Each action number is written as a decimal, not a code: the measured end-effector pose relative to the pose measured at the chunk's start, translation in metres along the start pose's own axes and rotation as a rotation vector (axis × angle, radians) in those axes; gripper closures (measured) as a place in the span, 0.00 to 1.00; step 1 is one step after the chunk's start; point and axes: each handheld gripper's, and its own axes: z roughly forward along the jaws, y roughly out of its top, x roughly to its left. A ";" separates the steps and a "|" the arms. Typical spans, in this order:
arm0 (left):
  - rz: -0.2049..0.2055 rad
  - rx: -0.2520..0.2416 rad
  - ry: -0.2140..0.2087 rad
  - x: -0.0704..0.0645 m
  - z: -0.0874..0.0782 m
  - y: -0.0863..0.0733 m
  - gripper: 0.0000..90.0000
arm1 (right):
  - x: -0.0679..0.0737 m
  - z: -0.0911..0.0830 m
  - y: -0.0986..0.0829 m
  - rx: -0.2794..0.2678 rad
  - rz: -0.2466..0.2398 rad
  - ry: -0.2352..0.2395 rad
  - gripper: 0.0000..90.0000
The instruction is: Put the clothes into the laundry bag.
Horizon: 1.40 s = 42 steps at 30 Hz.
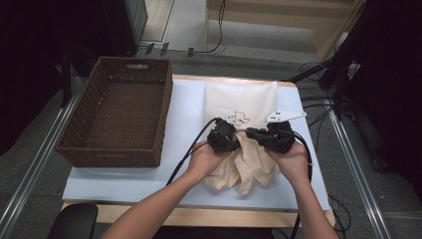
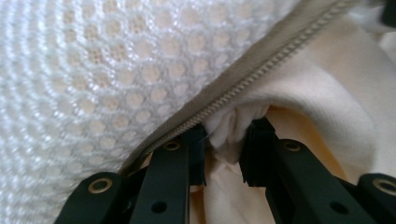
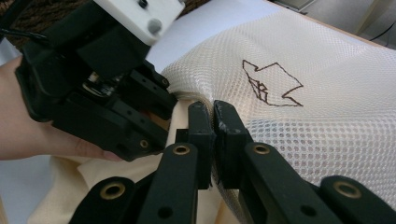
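A fold of the cream cloth (image 2: 233,128) is pinched between the jaws of the left gripper (image 2: 224,149). Just above it the zipper (image 2: 243,84) of the white mesh bag (image 3: 327,107) is seen. The bag's edge is clamped by the right gripper (image 3: 214,135), with the left one close beside it.

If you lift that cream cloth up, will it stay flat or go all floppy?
Probably floppy: the cream cloth already bunches into soft folds where the left gripper pinches it. It looks light, too. The mesh bag around it seems just as limp, so both would likely sag.
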 end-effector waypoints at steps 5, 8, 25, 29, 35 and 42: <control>0.004 0.007 0.004 0.003 0.011 -0.002 0.83 | -0.001 0.004 -0.002 0.023 0.001 0.002 0.98; 0.000 0.007 -0.011 0.004 0.011 -0.003 0.81 | -0.002 0.006 -0.003 0.028 0.002 0.003 0.98; 0.061 0.009 -0.121 0.003 -0.037 -0.006 0.43 | -0.007 0.005 -0.006 0.023 0.013 -0.003 0.97; 0.071 0.000 -0.140 0.003 -0.053 -0.010 0.40 | -0.008 0.005 -0.006 0.027 0.020 -0.005 0.97; 0.095 -0.014 -0.151 0.004 -0.075 -0.019 0.39 | -0.009 0.005 -0.007 0.024 0.022 -0.004 0.97; 0.115 0.001 -0.176 0.007 -0.088 -0.037 0.40 | -0.009 0.005 -0.007 0.024 0.026 -0.005 0.97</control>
